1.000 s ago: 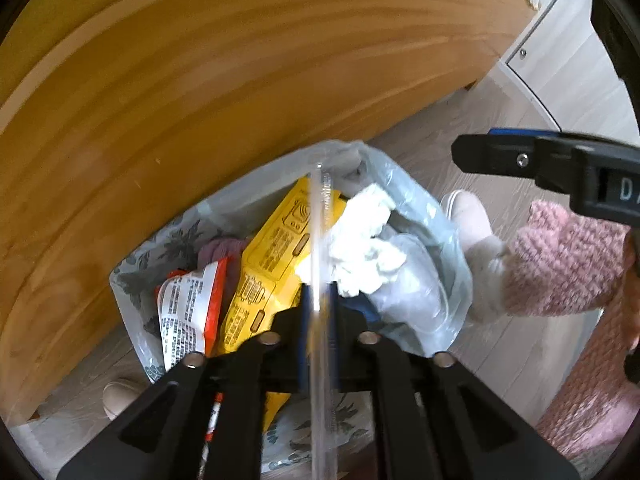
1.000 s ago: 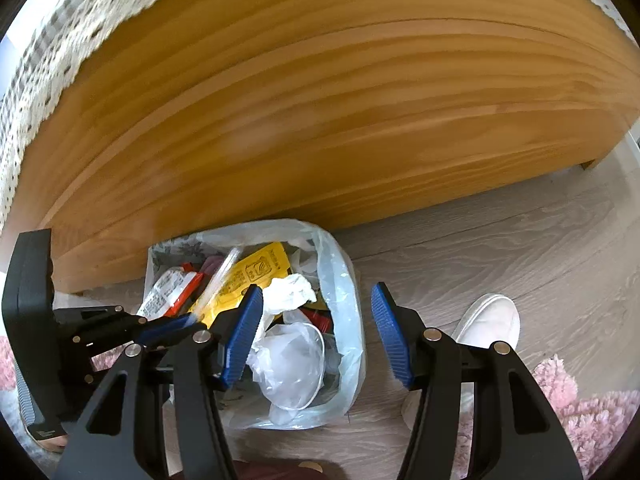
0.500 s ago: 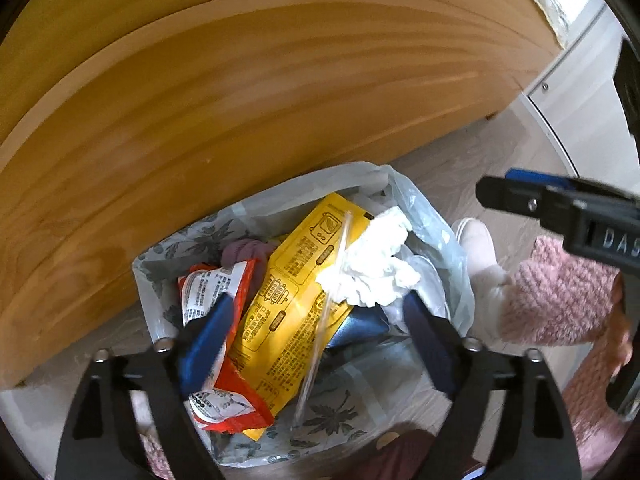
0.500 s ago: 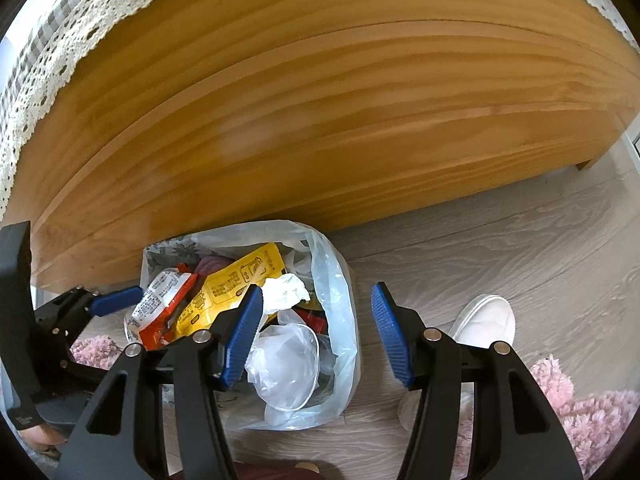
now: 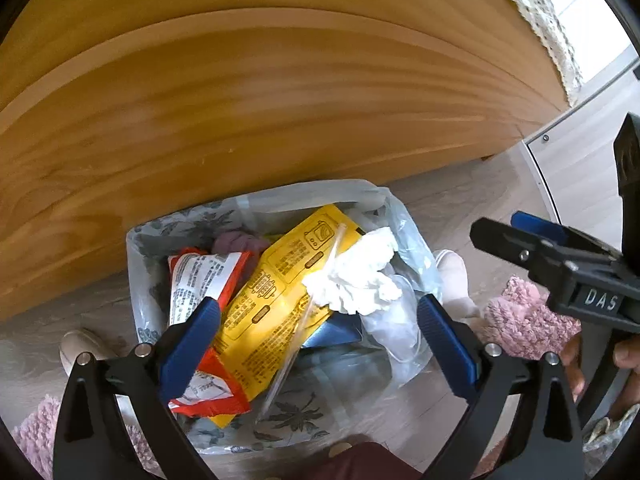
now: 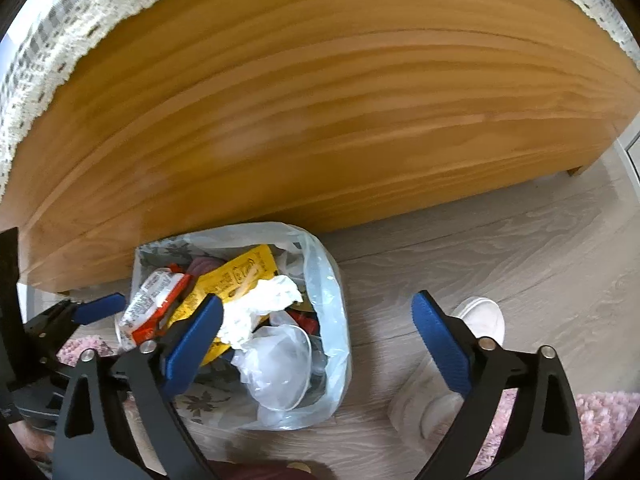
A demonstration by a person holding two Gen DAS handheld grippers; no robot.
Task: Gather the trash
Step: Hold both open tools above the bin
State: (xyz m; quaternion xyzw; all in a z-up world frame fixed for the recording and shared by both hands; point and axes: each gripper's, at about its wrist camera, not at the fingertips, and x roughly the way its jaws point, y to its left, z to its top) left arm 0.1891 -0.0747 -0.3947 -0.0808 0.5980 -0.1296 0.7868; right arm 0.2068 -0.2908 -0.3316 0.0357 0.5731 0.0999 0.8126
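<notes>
A trash bin lined with a clear plastic bag (image 5: 416,248) stands on the floor against a wooden cabinet; it also shows in the right wrist view (image 6: 336,320). Inside lie a yellow wrapper (image 5: 276,292), a red and white packet (image 5: 192,284), a crumpled white tissue (image 5: 356,276), a clear plastic straw (image 5: 304,320) and a clear plastic cup (image 6: 280,364). My left gripper (image 5: 320,344) is open and empty above the bin. My right gripper (image 6: 320,340) is open and empty, above the bin's right side.
The wooden cabinet front (image 5: 280,100) rises right behind the bin. The person's white slippers (image 6: 484,316) and pink fuzzy socks (image 5: 528,316) stand on the grey wood floor (image 6: 480,248) to the right. A lace cloth (image 6: 48,52) hangs over the cabinet top.
My left gripper opened and let the clear straw drop onto the yellow wrapper in the bin, then drew back and up. The right gripper rose slightly and stayed open.
</notes>
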